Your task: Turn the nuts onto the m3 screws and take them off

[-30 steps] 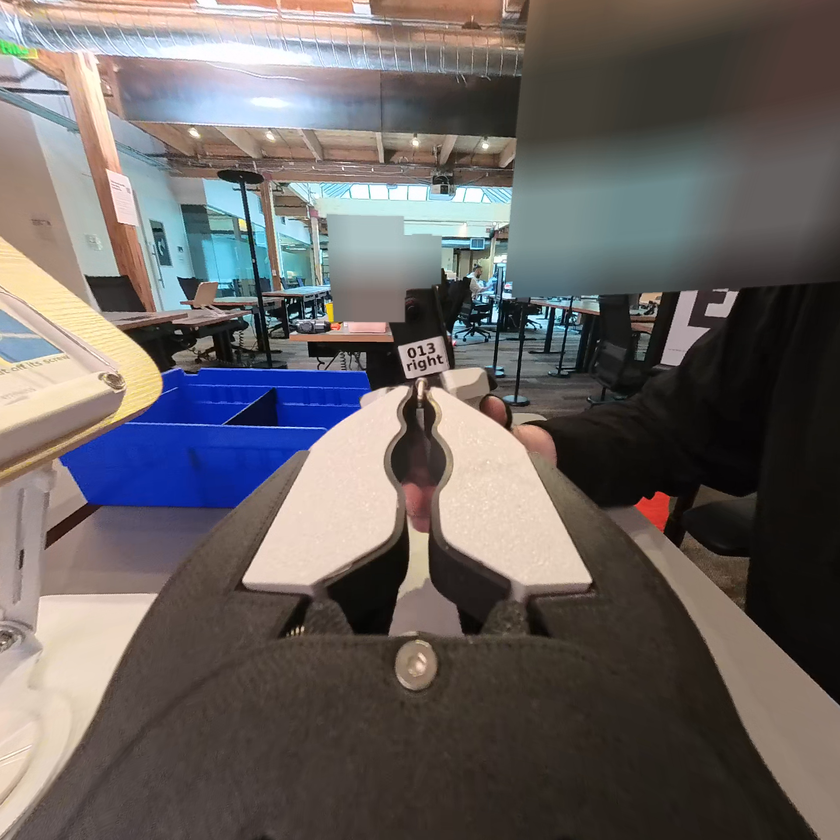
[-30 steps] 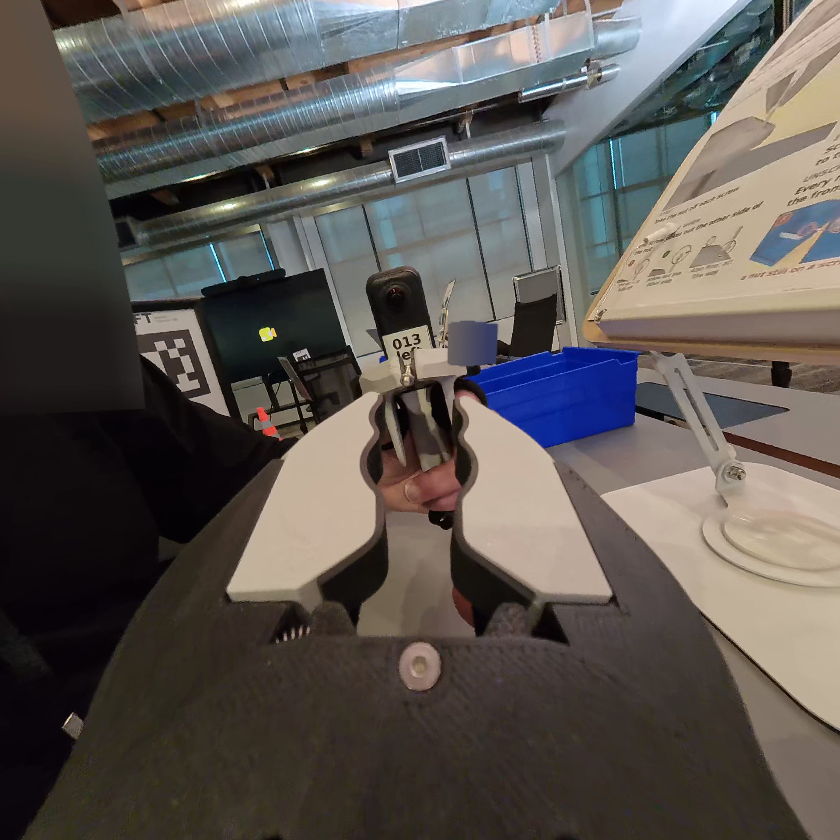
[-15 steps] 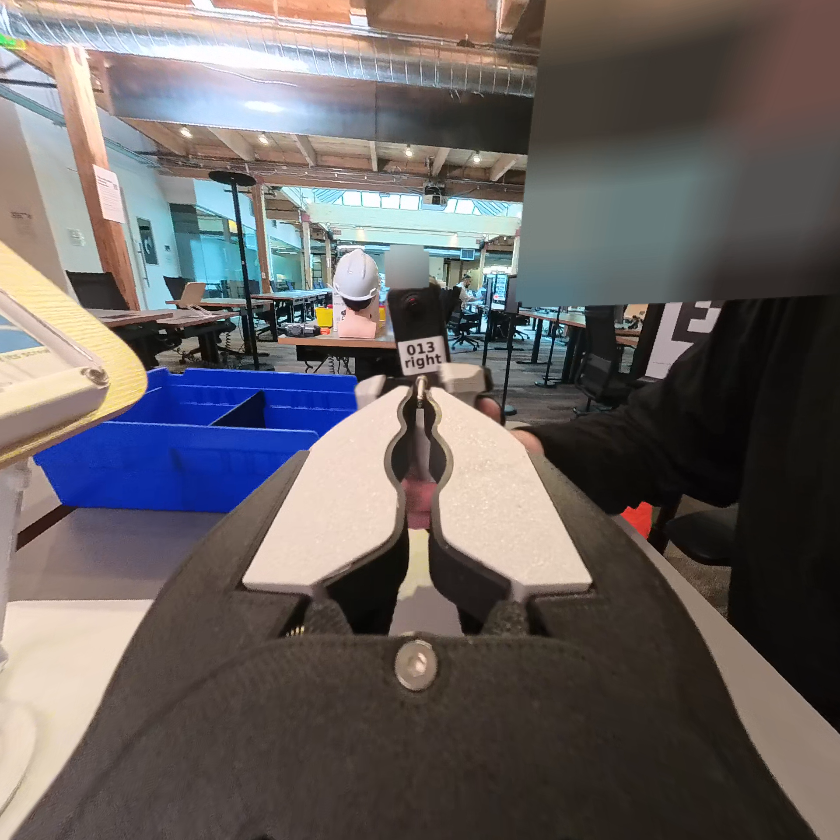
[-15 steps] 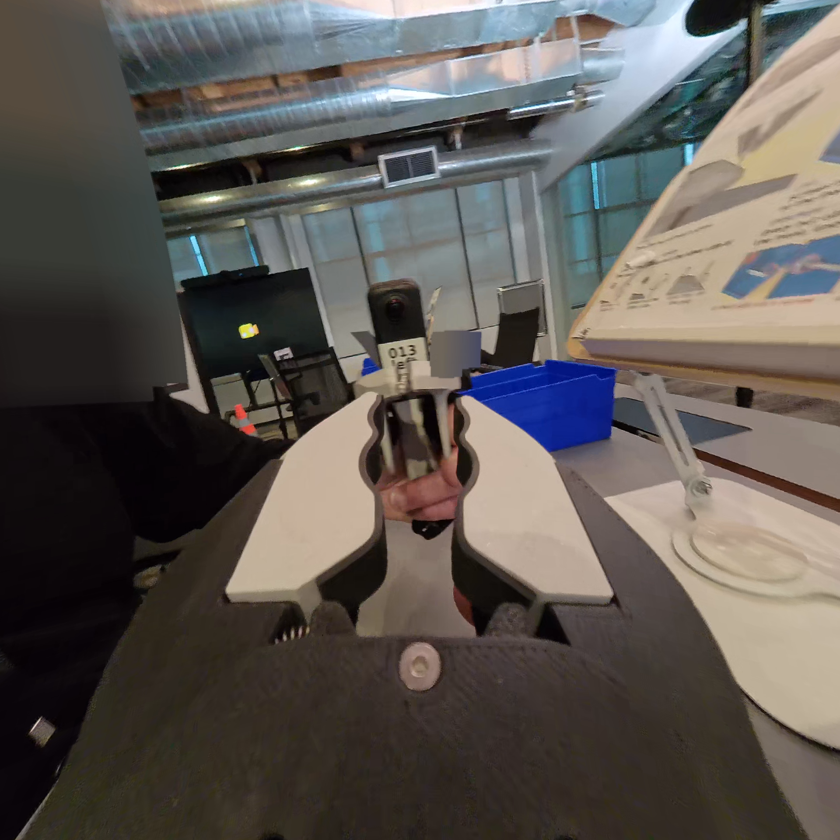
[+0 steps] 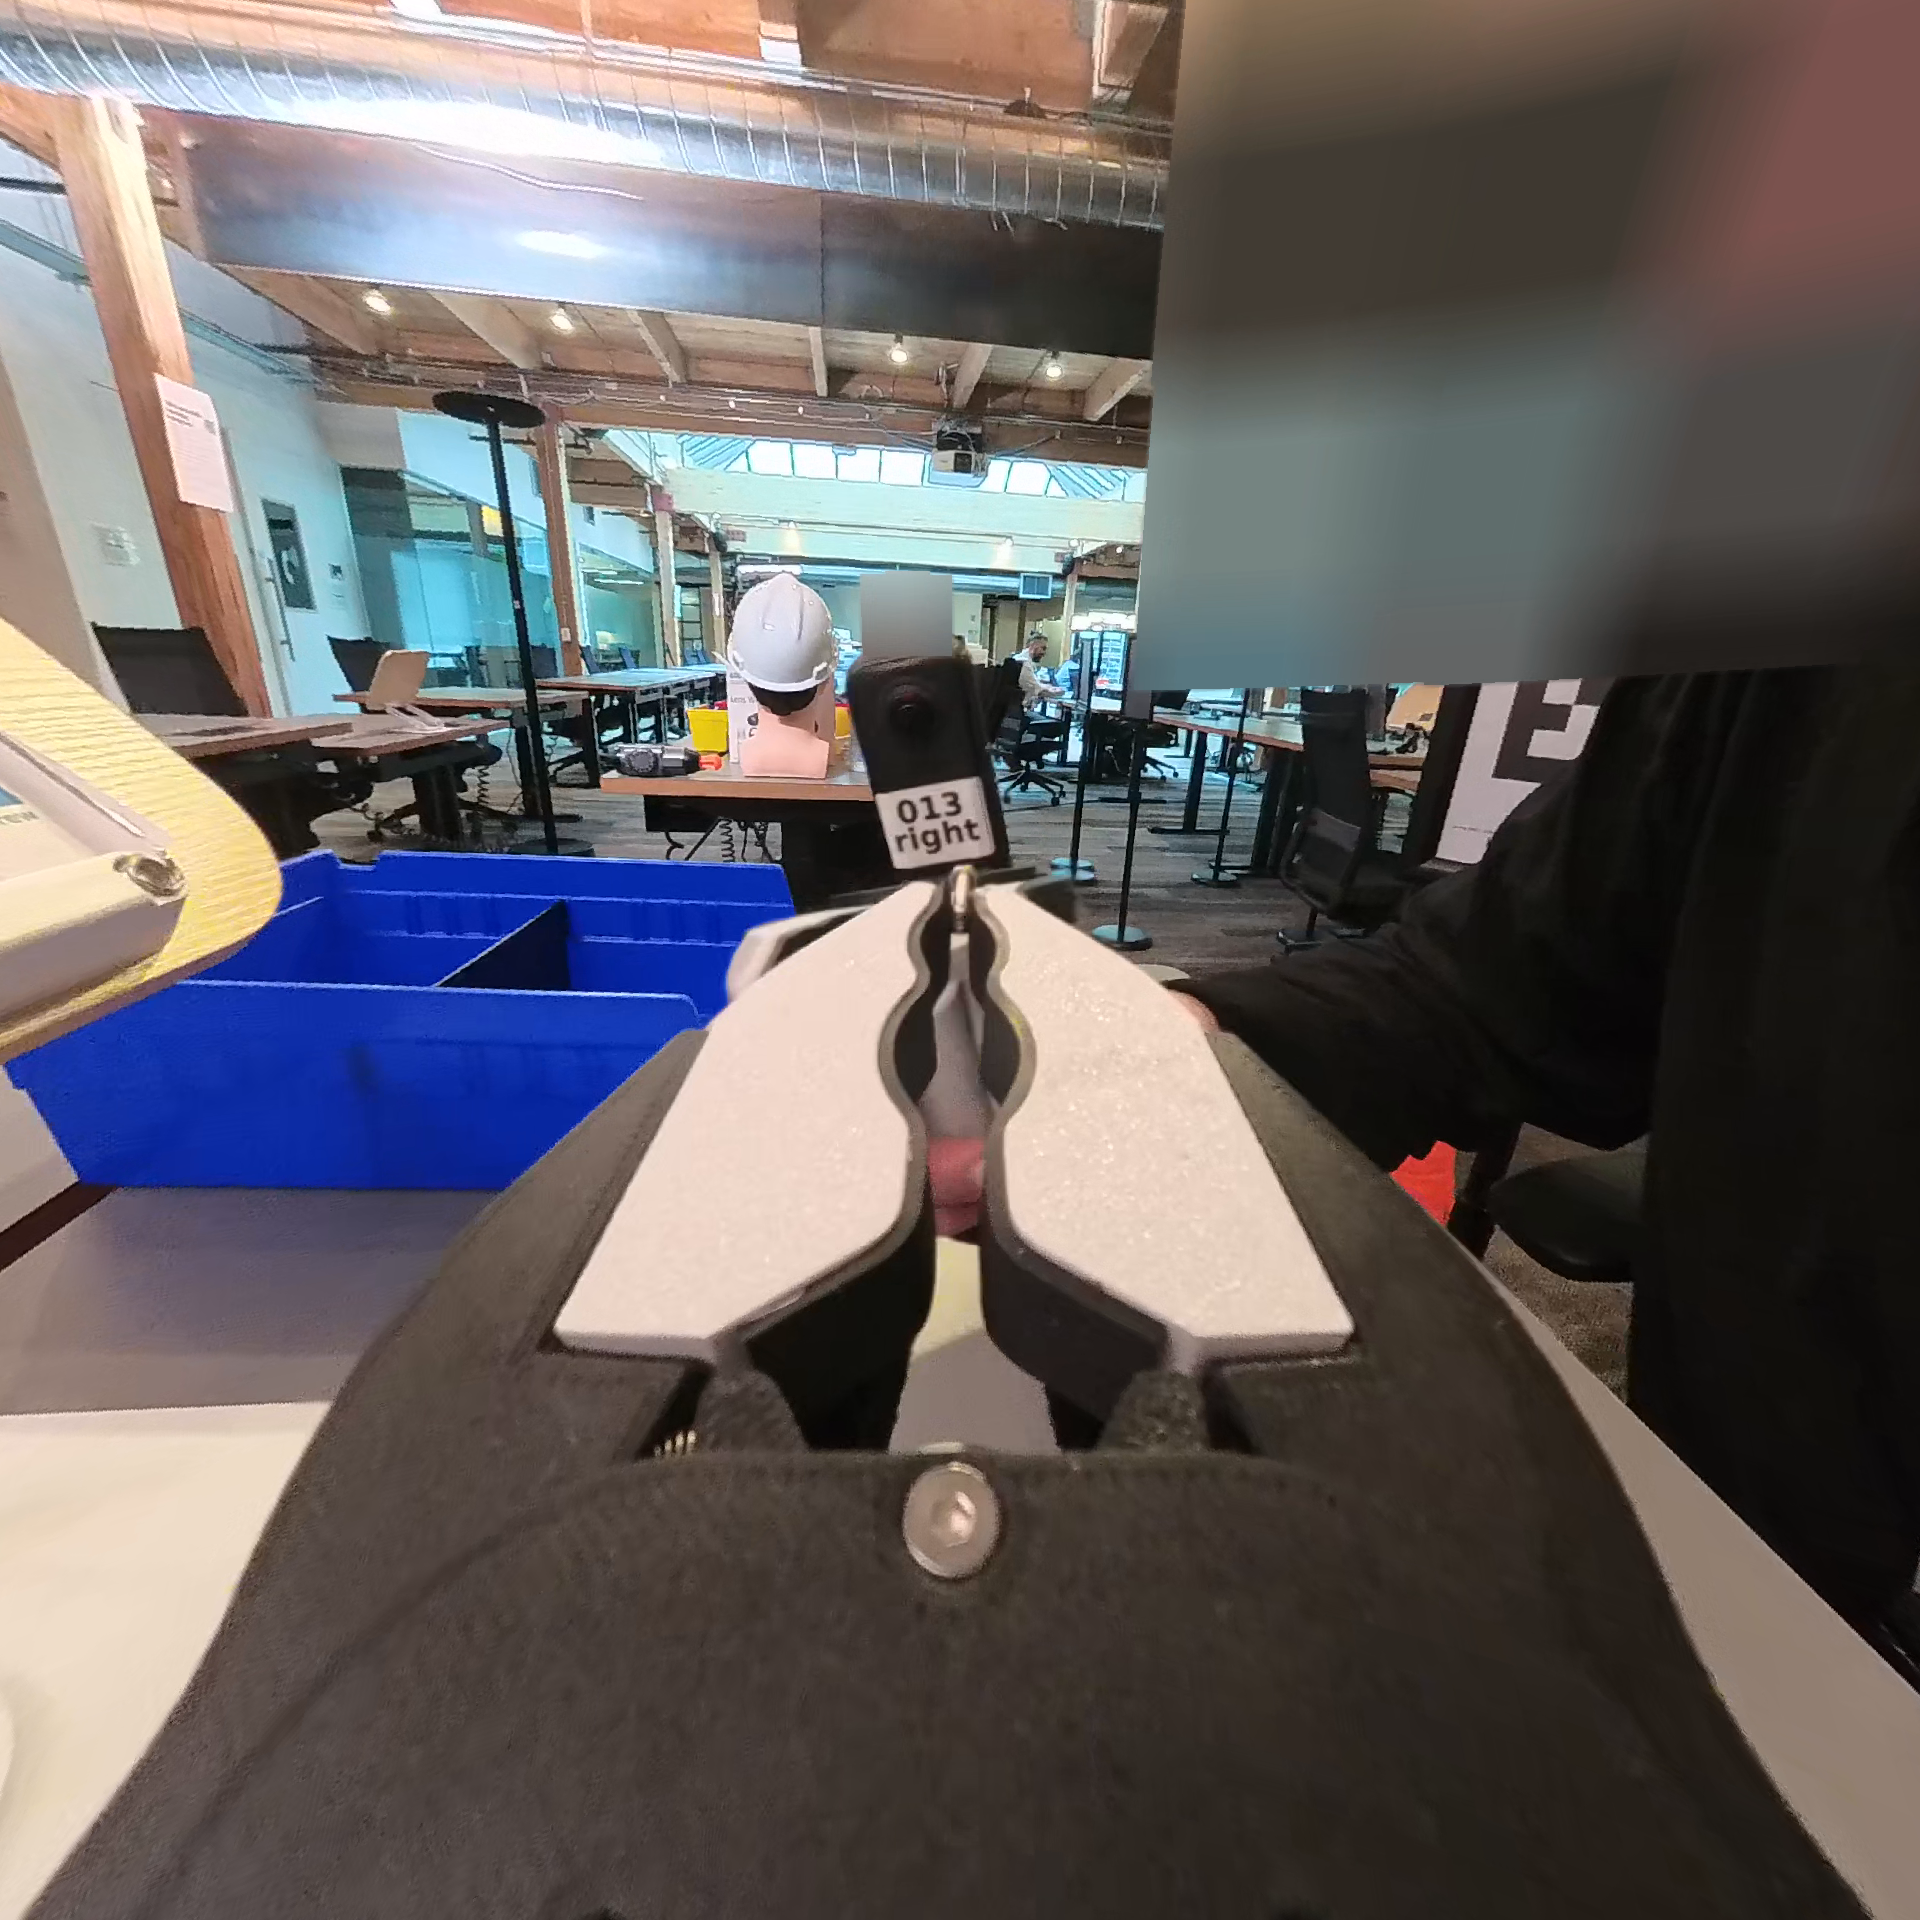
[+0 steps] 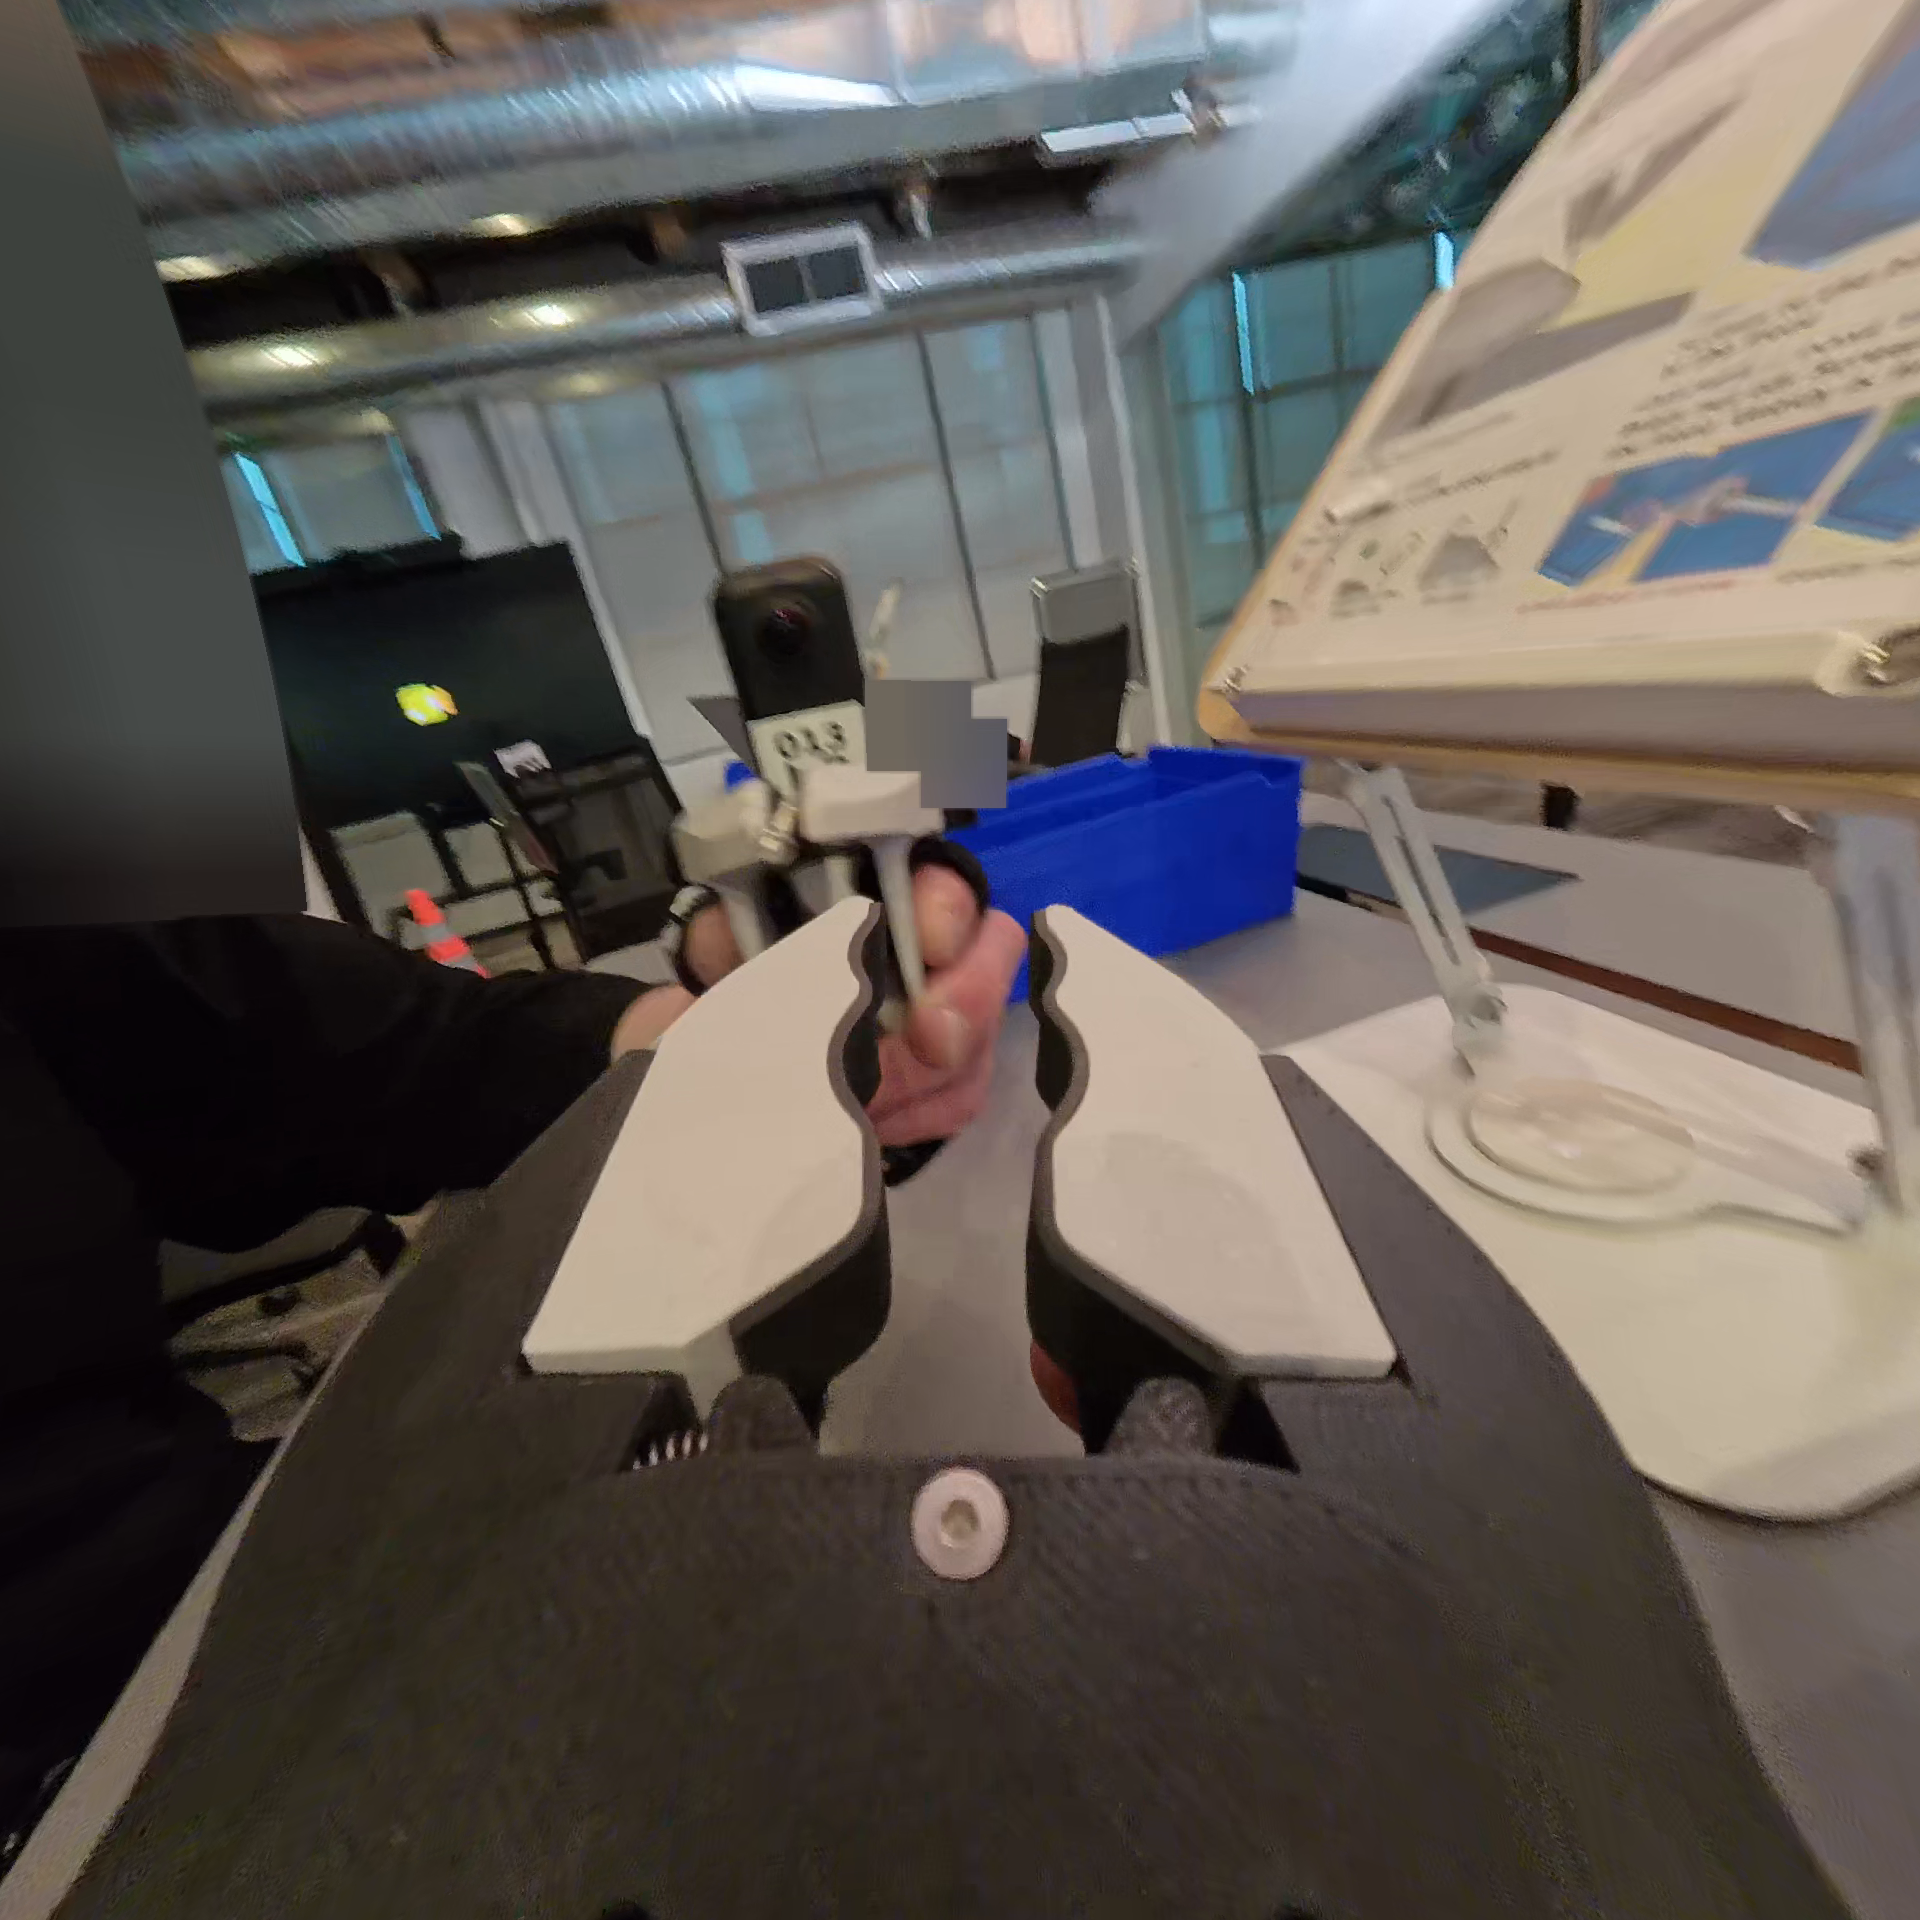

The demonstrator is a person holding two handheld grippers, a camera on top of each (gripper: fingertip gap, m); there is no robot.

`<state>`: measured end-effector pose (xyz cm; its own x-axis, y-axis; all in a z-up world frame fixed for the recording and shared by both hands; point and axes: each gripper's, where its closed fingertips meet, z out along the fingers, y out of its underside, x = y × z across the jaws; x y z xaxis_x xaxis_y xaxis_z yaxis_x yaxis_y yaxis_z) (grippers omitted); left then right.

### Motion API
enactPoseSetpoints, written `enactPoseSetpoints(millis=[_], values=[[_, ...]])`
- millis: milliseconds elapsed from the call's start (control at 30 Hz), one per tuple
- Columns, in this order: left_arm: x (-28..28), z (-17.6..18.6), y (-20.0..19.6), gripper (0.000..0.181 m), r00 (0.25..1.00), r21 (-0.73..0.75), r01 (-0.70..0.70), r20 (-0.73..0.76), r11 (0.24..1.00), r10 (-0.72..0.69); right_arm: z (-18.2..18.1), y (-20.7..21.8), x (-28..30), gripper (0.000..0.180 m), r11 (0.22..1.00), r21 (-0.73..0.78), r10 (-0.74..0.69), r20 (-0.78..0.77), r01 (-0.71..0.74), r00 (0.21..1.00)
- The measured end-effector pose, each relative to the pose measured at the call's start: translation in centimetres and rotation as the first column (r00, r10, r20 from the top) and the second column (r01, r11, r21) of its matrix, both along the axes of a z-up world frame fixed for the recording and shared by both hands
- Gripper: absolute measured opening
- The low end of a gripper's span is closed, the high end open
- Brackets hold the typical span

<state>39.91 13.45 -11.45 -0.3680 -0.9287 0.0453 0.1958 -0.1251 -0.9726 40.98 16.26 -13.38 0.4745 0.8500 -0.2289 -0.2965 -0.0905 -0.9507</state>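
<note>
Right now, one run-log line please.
left gripper: shut on screw | right gripper: open, holds nothing | blue bin: behind

Open-plan loft office or lab: exposed timber beams (image 5: 665, 343), silver ductwork (image 6: 623, 114), rows of desks (image 5: 623, 691) with office chairs (image 5: 1029, 748), large windows (image 6: 831, 457), blue parts bin (image 5: 343, 1081).

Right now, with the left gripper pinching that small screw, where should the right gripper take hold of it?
Probably the short metal end of the screw that pokes out beyond the closed tips of the left gripper. Bring the open right gripper in head-on, one finger each side; the rest is buried between the pads.
</note>
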Motion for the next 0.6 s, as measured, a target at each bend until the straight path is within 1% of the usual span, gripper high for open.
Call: enactPoseSetpoints(millis=[33,100,233,400,467,500,567,600], values=[[0.0,0.1,-0.1,0.003,1.000,0.003,-0.001,0.002,1.000,0.001,-0.2,0.1,0.1,0.026,1.000,-0.001,-0.003,0.010,0.003,1.000],[0.1,0.0,-0.1,0.002,1.000,0.019,-0.011,-0.007,1.000,0.011,0.8,-0.8,0.1,0.028,0.998,0.045,0.047,-0.049,-0.045,0.998],[0.1,0.1,0.0,0.003,1.000,0.007,-0.014,-0.001,1.000,0.014,2.0,-1.9,0.1,0.031,0.990,0.108,0.099,-0.073,-0.091,0.992],[0.2,0.0,-0.2,0.003,1.000,0.004,-0.009,0.001,1.000,0.009,1.9,-1.8,0.1,0.032,0.992,0.102,0.081,-0.089,-0.072,0.993],[0.2,0.1,-0.1,0.002,1.000,-0.002,-0.014,0.005,1.000,0.014,1.5,-1.4,0.0,0.034,0.994,0.093,0.060,-0.056,-0.054,0.997],[0.0,0.3,-0.1,0.003,1.000,-0.011,-0.003,0.013,1.000,0.003,1.3,-1.3,0.0,0.030,0.995,0.089,0.051,-0.043,-0.047,0.998],[0.0,0.4,-0.1,0.002,1.000,-0.009,-0.010,0.013,1.000,0.010,0.6,-0.8,0.0,0.030,0.998,0.060,0.032,-0.016,-0.031,0.999],[0.1,0.4,-0.1,0.002,1.000,-0.004,-0.010,0.010,1.000,0.010,0.7,-0.9,0.1,0.030,0.997,0.066,0.039,-0.028,-0.037,0.999]])
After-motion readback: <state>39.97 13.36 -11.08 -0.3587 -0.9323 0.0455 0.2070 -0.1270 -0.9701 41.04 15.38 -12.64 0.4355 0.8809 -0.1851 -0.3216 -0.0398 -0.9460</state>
